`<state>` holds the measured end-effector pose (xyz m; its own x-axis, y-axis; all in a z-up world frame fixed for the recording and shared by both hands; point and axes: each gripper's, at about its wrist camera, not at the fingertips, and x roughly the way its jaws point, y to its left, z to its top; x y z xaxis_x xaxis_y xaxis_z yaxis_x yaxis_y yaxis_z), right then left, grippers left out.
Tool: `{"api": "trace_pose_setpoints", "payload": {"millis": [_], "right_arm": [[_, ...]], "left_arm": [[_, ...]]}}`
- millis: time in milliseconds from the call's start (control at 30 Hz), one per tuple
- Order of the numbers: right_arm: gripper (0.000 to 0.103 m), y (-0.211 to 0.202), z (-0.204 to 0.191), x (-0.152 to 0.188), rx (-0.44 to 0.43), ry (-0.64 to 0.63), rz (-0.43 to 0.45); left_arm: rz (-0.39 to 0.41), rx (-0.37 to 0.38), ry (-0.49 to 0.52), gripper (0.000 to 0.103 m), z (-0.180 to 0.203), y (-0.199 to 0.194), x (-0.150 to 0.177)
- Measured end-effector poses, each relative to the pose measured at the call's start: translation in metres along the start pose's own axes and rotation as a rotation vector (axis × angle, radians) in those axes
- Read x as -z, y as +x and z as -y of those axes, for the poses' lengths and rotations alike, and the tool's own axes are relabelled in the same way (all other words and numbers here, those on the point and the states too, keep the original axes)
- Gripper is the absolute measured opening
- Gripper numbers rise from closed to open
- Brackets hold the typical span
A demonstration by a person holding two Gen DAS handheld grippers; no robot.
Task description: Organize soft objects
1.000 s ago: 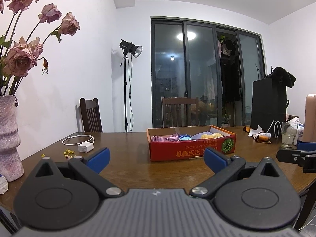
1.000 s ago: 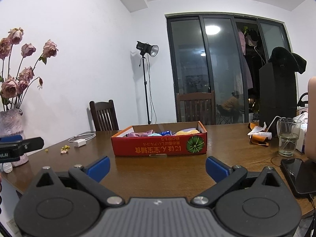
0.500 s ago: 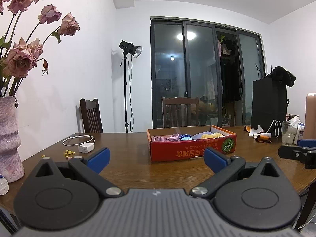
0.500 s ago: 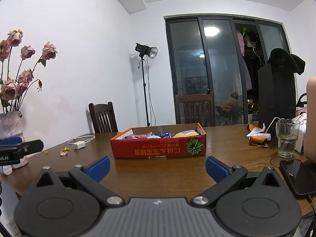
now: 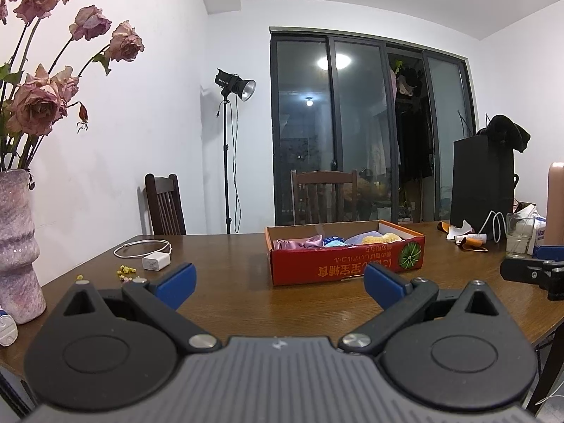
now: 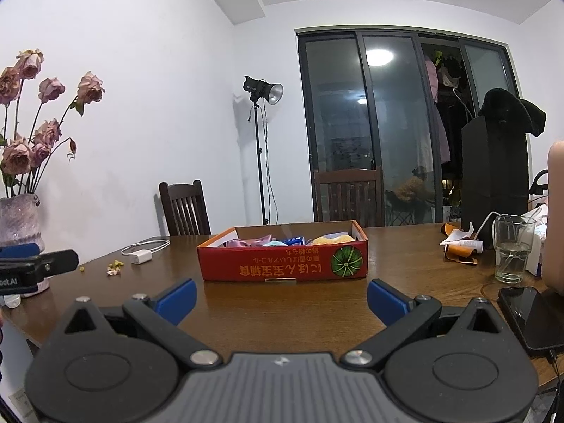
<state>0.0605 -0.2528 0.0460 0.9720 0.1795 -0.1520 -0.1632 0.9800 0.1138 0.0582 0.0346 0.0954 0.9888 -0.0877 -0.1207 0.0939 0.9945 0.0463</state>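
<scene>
White Japanese characters, printed upside down, are being shown on the front wall of the red cardboard box (image 6: 282, 268), too small to be read. "bot.AI" is being displayed on the left gripper (image 6: 8, 282) at 9 o'clock. "Mar" is being shown on a white carton (image 5: 539, 234) at 3 o'clock.

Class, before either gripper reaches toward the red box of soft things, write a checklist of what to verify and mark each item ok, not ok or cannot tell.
1. Left gripper open and empty: ok.
2. Right gripper open and empty: ok.
3. Bare table between the grippers and the red box: ok.
4. Soft things in the box, visible over its near wall: ok; how many and how they lie: cannot tell.
5. Glass and phone stand right of the right gripper's path, apart from the box: ok, but keep clear.
6. Charger and cable lie left of the box, apart from it: ok.
</scene>
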Motion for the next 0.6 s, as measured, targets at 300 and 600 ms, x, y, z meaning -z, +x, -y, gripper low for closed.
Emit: {"api": "trace_pose_setpoints", "payload": {"millis": [300,600], "right_arm": [[0.103,-0.0007,0.0006,-0.0004,0.003,0.0,0.0],[0.103,-0.004,0.0034,-0.002,0.012,0.01,0.014]], "left_arm": [[-0.007,0.0,0.001,0.103,-0.0004,0.0009,0.0007],[-0.008,-0.003,-0.01,0.103,-0.0031,0.0016,0.0004]]}}
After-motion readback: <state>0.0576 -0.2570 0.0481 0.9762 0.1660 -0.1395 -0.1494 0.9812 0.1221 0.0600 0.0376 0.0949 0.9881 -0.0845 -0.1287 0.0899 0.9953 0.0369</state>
